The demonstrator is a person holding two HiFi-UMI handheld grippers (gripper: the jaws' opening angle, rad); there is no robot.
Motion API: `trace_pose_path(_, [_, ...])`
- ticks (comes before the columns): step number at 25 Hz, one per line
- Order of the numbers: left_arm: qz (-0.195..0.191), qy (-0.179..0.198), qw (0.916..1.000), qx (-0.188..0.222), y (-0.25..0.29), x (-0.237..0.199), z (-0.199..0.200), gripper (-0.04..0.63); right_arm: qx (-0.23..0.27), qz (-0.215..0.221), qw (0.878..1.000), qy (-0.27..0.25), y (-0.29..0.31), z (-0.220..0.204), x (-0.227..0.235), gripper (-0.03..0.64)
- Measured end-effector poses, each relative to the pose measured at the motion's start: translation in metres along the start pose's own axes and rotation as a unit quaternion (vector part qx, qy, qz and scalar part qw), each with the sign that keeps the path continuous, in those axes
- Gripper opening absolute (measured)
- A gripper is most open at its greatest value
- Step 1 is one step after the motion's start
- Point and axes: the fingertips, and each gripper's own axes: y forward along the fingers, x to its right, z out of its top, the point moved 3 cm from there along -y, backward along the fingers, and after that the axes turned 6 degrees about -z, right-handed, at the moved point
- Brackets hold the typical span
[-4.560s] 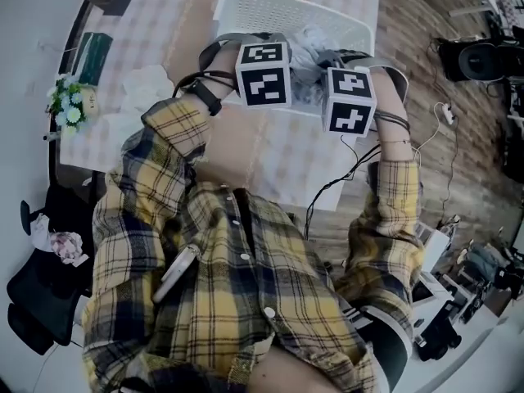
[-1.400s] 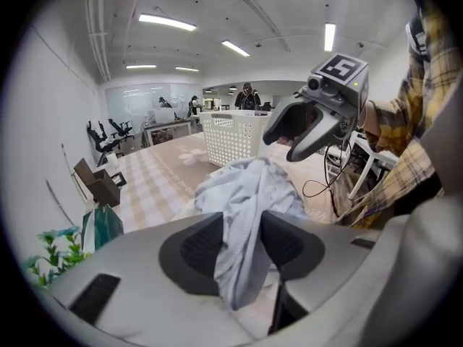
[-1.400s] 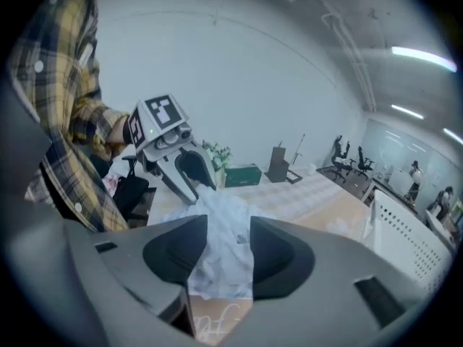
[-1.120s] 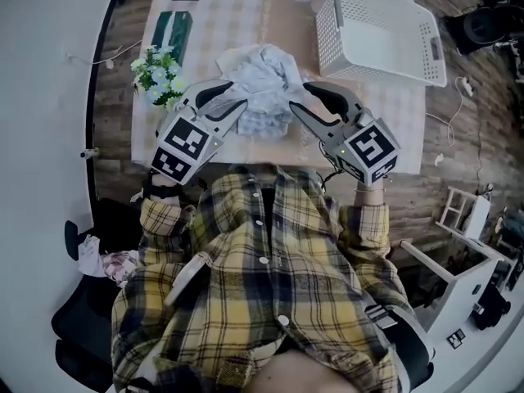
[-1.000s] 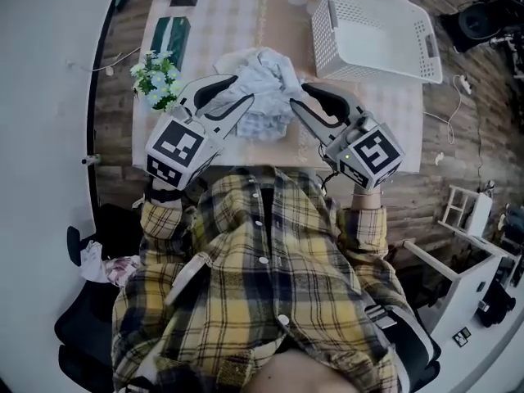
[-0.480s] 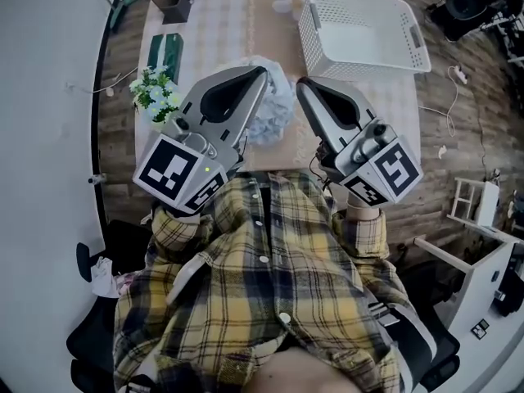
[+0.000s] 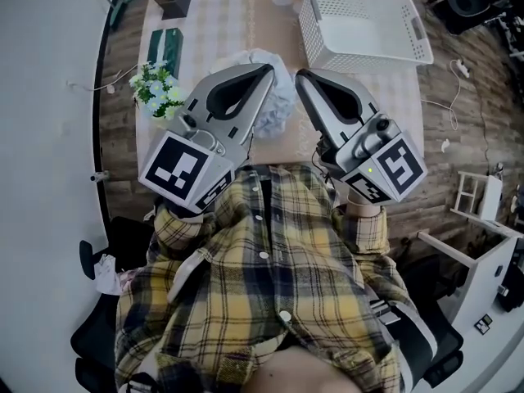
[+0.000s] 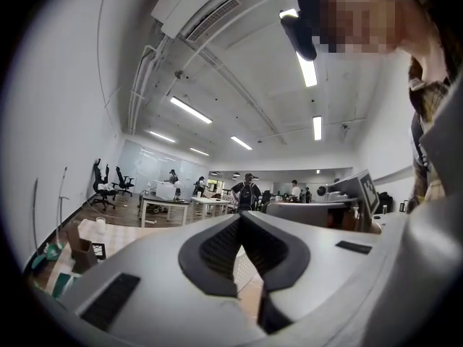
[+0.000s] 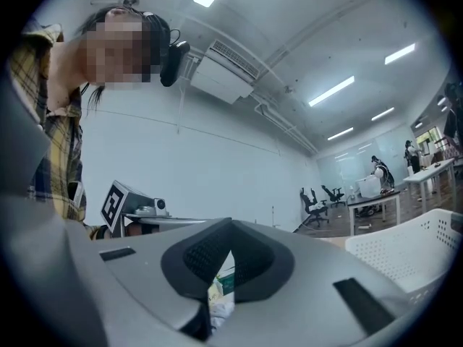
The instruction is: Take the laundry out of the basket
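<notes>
**A:** Starting far left of the white perforated plastic basket (image 7: 366, 54), what is on the bench (image 7: 214, 23)?

**B:** A flat dark green box (image 7: 168, 47), well left of the basket. Just below it in the head view is a small bunch of white and green flowers (image 7: 155, 88), also well left of the basket.

**A:** And the left gripper (image 7: 268, 69)?

**B:** It is held up over the bench, left of the basket and pointing level. Its own view shows the 2 fingers (image 8: 217, 248) pressed together at the tips, with nothing pinched between them.

**A:** Where is the laundry?

**B:** The crumpled pale blue-white laundry pile (image 7: 277, 103) lies on the bench outside the basket, to its lower left. In the head view it shows between the 2 grippers, partly hidden by the left one. Neither gripper touches it.

**A:** The right gripper (image 7: 300, 74)?

**B:** It sits beside the left one and nearer the basket, just below the basket's near-left corner in the head view. Its 2 fingers (image 9: 257, 262) are likewise closed tip to tip, gripping nothing.

**A:** And the basket itself?

**B:** It stands upright at the bench's right end, tilted a little askew to the edge. The person's yellow plaid shirt (image 7: 262, 277) fills the foreground below it.
</notes>
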Motion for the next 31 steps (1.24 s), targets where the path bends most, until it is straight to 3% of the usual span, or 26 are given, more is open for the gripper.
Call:
trace_pose_path(8, [-0.009, 0.015, 0.9995, -0.025, 0.004, 0.004, -0.007, 0.018, -0.007, -0.006, 1.000, -0.009, 0.000, -0.002, 0.001, -0.008])
trace_pose_path(31, [-0.009, 0.009, 0.9992, -0.036, 0.003, -0.005, -0.015, 0.018, -0.045, 0.003, 0.999, -0.014, 0.014, -0.018, -0.002, -0.008])
